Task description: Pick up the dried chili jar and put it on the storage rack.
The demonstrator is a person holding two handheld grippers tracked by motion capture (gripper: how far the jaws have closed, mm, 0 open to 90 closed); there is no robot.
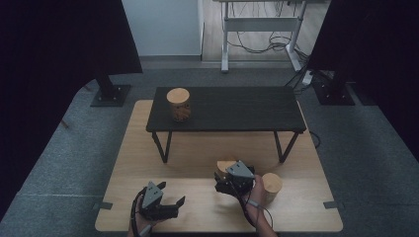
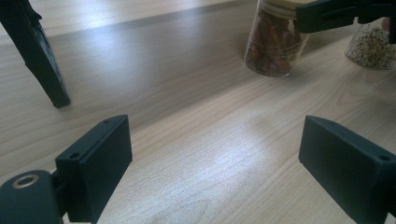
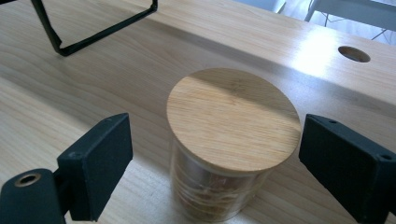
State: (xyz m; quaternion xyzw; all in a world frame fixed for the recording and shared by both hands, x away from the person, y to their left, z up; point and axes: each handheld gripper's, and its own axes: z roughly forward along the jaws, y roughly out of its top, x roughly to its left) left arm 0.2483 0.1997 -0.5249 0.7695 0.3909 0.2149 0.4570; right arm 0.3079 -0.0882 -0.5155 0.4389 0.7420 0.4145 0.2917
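A glass jar with a bamboo lid [image 3: 232, 116] stands on the wooden table [image 1: 163, 163], holding brown pieces. My right gripper [image 3: 214, 147] is open around it, one jaw on each side, with a gap between each pad and the lid. In the high view the same jar [image 1: 223, 164] peeks out behind the right gripper [image 1: 221, 177]. A second lidded jar [image 1: 272, 186] stands just right of that hand. My left gripper [image 1: 174, 193] rests near the front edge, open and holding nothing. From the left gripper [image 2: 215, 149], the brown-filled jar [image 2: 275, 42] and a seed-filled jar [image 2: 373, 46] sit farther off.
A low black bench [image 1: 237, 108] stands across the back of the table, with a third bamboo-lidded jar [image 1: 178, 103] on its left end. Its legs [image 2: 39, 51] come down onto the wood. A round hole [image 3: 354, 53] is cut in the tabletop. Grey carpet surrounds the table.
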